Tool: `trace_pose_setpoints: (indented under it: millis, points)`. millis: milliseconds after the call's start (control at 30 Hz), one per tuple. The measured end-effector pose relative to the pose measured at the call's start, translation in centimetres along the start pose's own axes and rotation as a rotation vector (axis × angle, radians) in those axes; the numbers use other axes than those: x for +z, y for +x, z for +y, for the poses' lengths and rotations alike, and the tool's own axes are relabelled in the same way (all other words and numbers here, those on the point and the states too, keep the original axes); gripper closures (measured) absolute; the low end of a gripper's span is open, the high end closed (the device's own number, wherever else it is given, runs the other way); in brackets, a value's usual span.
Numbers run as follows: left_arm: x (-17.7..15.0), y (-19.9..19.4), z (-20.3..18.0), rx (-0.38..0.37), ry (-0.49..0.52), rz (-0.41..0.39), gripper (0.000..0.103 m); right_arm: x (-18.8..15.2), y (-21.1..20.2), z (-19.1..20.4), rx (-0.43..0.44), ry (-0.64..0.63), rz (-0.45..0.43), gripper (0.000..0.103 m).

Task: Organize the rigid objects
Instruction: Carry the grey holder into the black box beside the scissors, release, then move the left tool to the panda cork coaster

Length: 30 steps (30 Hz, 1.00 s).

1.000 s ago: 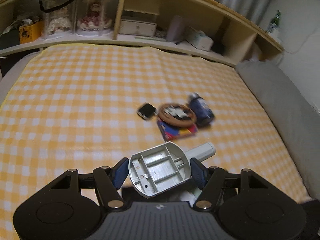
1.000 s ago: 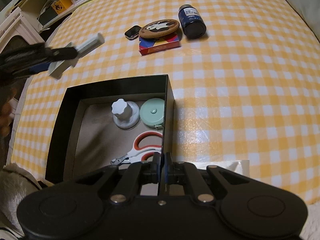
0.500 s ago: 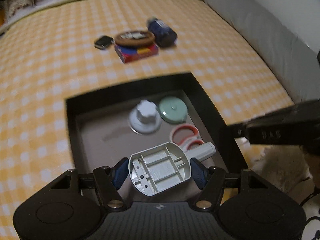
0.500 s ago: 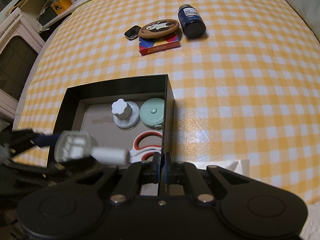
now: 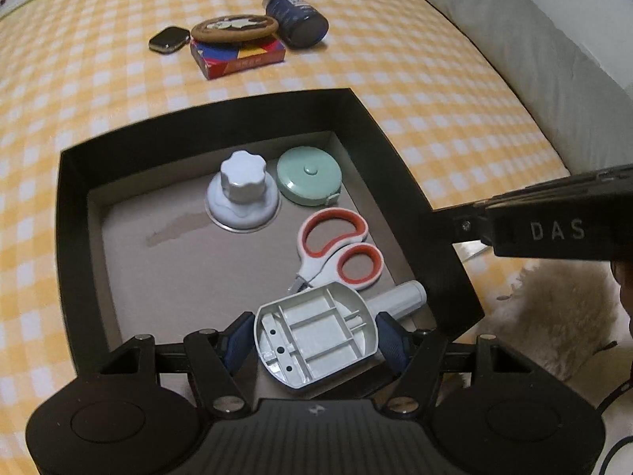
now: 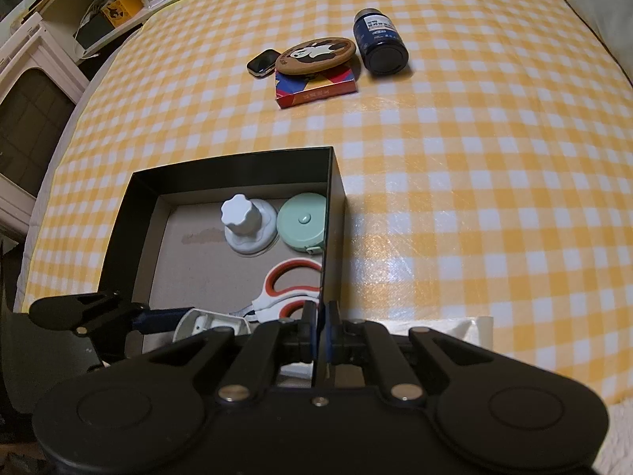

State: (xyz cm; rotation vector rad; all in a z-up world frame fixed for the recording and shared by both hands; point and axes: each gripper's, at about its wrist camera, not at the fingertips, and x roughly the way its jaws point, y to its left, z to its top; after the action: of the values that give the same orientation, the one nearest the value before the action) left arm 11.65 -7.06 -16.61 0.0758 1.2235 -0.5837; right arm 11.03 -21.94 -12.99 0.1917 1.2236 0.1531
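My left gripper [image 5: 316,342] is shut on a grey plastic handle piece [image 5: 316,340] and holds it over the near end of the black box [image 5: 73,213]. In the box lie a white knob [image 5: 242,190], a mint tape measure [image 5: 309,180] and red-handled scissors [image 5: 340,249]. My right gripper [image 6: 323,332] is shut on the box's right wall [image 6: 332,213]; the left gripper and grey piece [image 6: 201,322] show at its left. On the cloth beyond lie a smartwatch [image 6: 262,62], a panda coaster [image 6: 316,54] on a red-blue card box [image 6: 316,89], and a dark blue jar [image 6: 381,45].
The bed has a yellow checked cloth [image 6: 474,158]. A grey pillow [image 5: 554,59] lies along the right edge. Shelves and white furniture [image 6: 35,63] stand at far left. White fluffy fabric [image 5: 554,316] lies near the box's right corner.
My left gripper has swung from facing the shelf down over the box and lowered the grey piece toward the box's near end. My right gripper has stayed clamped on the box wall.
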Motion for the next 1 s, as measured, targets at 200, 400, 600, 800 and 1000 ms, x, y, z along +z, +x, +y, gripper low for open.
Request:
trace_pose_setpoints:
  millis: [200, 400, 600, 800, 1000]
  points:
    - [0.2, 0.6, 0.6, -0.026, -0.054, 0.028, 0.033, 0.0, 0.1, 0.0, -0.003, 0.0, 0.002, 0.098]
    - [0.2, 0.6, 0.6, -0.006, -0.055, 0.036, 0.022, 0.0, 0.2, 0.0, -0.002, 0.0, 0.002, 0.098]
    - [0.3, 0.2, 0.6, 0.011, -0.054, 0.033, 0.013, 0.0, 0.2, 0.0, -0.003, -0.001, 0.002, 0.098]
    - [0.4, -0.6, 0.5, 0.03, -0.038, 0.016, 0.007, 0.0, 0.2, 0.0, -0.003, -0.001, 0.002, 0.098]
    - [1.1, -2.5, 0.6, 0.054, -0.018, -0.049, 0.002, 0.0, 0.2, 0.0, -0.003, -0.001, 0.002, 0.098]
